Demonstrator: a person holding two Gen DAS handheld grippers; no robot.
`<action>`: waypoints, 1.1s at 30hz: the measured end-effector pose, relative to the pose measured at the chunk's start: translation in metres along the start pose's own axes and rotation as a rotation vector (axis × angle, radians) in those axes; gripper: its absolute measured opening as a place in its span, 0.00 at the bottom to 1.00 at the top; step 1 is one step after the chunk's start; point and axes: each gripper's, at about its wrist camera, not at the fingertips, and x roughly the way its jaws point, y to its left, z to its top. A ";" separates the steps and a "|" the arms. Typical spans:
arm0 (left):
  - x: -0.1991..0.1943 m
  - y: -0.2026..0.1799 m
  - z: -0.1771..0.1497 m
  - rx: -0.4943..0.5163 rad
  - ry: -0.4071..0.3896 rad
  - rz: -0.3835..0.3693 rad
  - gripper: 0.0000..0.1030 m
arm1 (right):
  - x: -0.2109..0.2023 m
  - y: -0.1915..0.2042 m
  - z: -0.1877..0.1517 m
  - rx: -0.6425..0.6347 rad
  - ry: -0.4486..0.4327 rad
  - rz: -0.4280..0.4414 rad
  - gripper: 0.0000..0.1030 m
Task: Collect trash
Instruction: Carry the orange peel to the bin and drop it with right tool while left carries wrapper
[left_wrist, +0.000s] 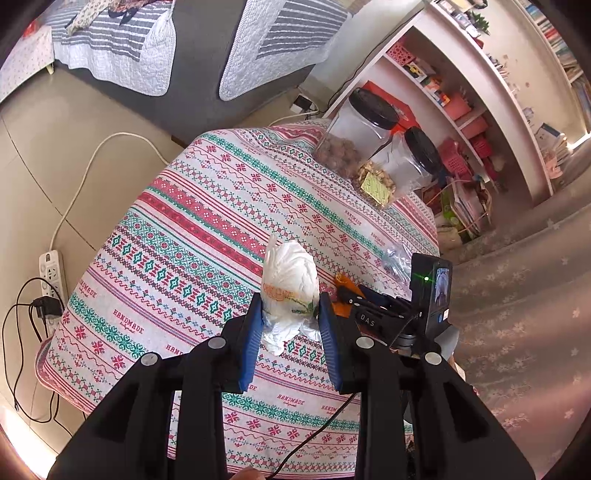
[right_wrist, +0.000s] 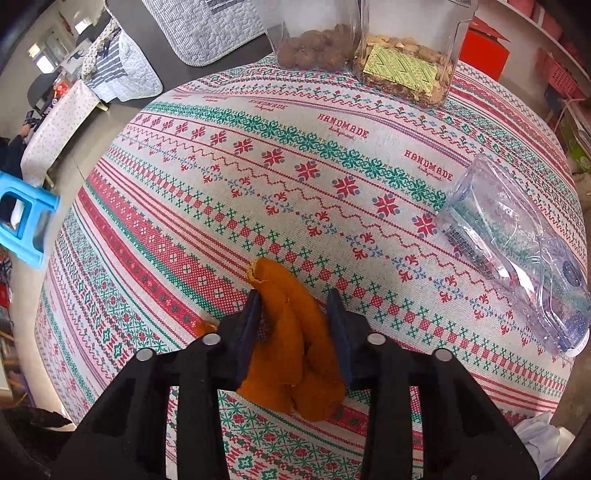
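Above the tablecloth (right_wrist: 332, 155), left gripper (left_wrist: 290, 306) pinches crumpled tissue (left_wrist: 290, 280).

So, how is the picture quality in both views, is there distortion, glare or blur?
Left wrist view: strong fisheye bending, the shelf curves; bright light at the right edge; the tissue is sharp. Right wrist view: the tablecloth bulges like a dome; glints on the plastic wrapper; the peel is sharp.

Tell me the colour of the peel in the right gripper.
Orange, slightly brownish. The peel shows best in the right wrist view, between the fingers.
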 end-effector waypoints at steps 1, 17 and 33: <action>0.001 0.000 0.000 0.000 0.000 0.002 0.29 | -0.001 -0.001 0.002 0.014 0.001 0.014 0.20; -0.015 -0.007 -0.003 0.007 -0.050 -0.031 0.29 | -0.128 0.020 -0.015 0.057 -0.352 0.040 0.16; -0.037 -0.019 -0.008 0.038 -0.172 -0.039 0.29 | -0.232 0.042 -0.090 0.068 -0.745 0.105 0.16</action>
